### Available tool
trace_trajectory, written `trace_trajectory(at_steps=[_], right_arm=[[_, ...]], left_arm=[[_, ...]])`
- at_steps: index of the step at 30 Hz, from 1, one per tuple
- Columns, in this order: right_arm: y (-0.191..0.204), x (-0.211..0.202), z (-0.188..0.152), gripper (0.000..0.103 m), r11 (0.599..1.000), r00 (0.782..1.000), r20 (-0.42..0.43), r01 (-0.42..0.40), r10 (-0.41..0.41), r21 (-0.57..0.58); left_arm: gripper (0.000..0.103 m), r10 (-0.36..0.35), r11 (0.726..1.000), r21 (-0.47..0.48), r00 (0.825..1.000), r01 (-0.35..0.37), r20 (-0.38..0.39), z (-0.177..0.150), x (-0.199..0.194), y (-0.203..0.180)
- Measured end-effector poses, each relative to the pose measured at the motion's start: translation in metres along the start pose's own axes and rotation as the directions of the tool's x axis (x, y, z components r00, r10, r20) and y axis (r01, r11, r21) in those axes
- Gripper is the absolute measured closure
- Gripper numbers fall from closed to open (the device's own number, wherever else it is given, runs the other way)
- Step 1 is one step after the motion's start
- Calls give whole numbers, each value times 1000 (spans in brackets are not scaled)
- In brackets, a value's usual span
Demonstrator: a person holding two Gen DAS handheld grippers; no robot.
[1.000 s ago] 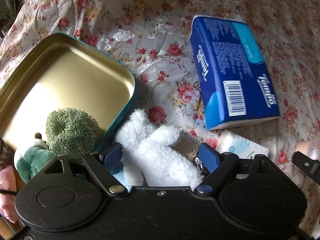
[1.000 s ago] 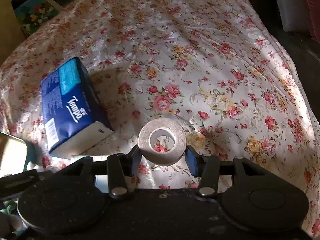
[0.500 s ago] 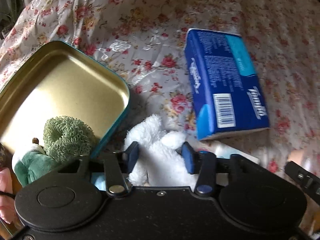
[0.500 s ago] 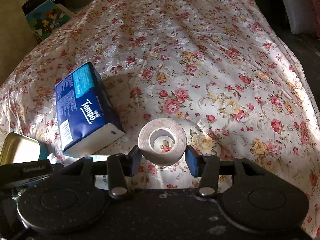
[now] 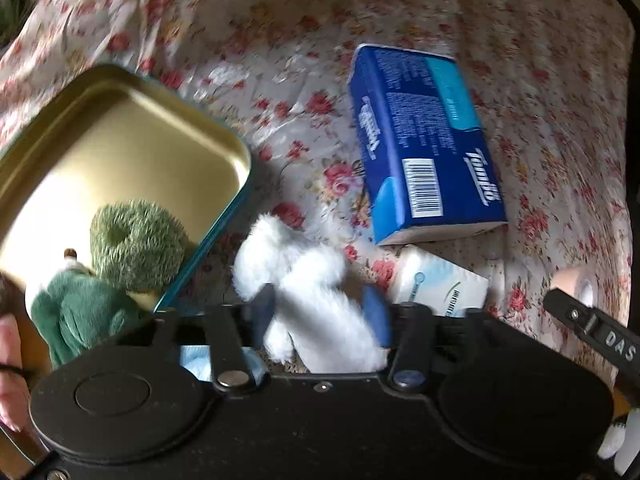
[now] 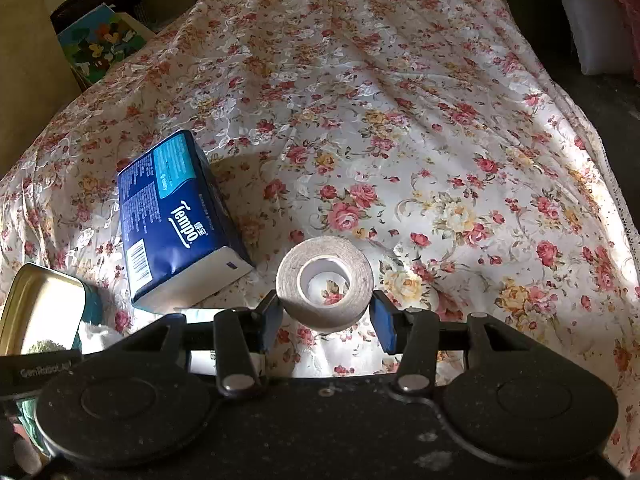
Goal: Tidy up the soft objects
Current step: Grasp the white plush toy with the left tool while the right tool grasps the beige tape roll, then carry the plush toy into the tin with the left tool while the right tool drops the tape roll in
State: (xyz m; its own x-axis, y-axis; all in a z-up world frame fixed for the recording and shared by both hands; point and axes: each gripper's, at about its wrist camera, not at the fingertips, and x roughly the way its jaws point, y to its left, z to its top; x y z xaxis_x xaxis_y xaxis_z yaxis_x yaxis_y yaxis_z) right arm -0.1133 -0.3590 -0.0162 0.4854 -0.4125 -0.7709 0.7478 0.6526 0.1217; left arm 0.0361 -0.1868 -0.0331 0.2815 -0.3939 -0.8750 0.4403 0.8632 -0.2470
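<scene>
My left gripper is shut on a white fluffy plush toy and holds it just right of an open gold tin with a teal rim. In the tin lie a green knitted ring and a green and white plush. My right gripper is shut on a roll of beige tape, held above the floral cloth. The tin's corner shows at the left of the right wrist view.
A blue Tempo tissue pack lies on the floral cloth, also in the right wrist view. A small white packet lies below it. A colourful box stands beyond the cloth at far left.
My left gripper closed on the white plush and lifted it slightly. My right gripper rose a little with the tape roll.
</scene>
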Motion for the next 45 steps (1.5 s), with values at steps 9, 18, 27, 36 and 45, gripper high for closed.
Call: trace_trajectory(at_steps=[9, 18, 27, 36, 45], right_arm=[[1, 5, -1, 56, 1000, 1000, -14, -8, 8, -9], [-2, 7, -1, 56, 1000, 1000, -12, -18, 18, 3], [2, 1, -2, 56, 999, 999, 23, -35, 35, -11], [13, -4, -7, 56, 997, 998, 53, -32, 35, -67], [30, -16, -16, 56, 989, 996, 85, -20, 32, -146]], left_arm=[[34, 47, 999, -10, 999, -47, -4, 1, 13, 1], [52, -8, 999, -50, 1000, 7, -24, 0, 26, -1], [55, -61, 997, 48, 996, 58, 66, -3, -17, -11], [55, -35, 992, 129, 981, 10, 193, -5, -68, 8], [55, 42, 993, 93, 967, -68, 250, -9, -106, 67]])
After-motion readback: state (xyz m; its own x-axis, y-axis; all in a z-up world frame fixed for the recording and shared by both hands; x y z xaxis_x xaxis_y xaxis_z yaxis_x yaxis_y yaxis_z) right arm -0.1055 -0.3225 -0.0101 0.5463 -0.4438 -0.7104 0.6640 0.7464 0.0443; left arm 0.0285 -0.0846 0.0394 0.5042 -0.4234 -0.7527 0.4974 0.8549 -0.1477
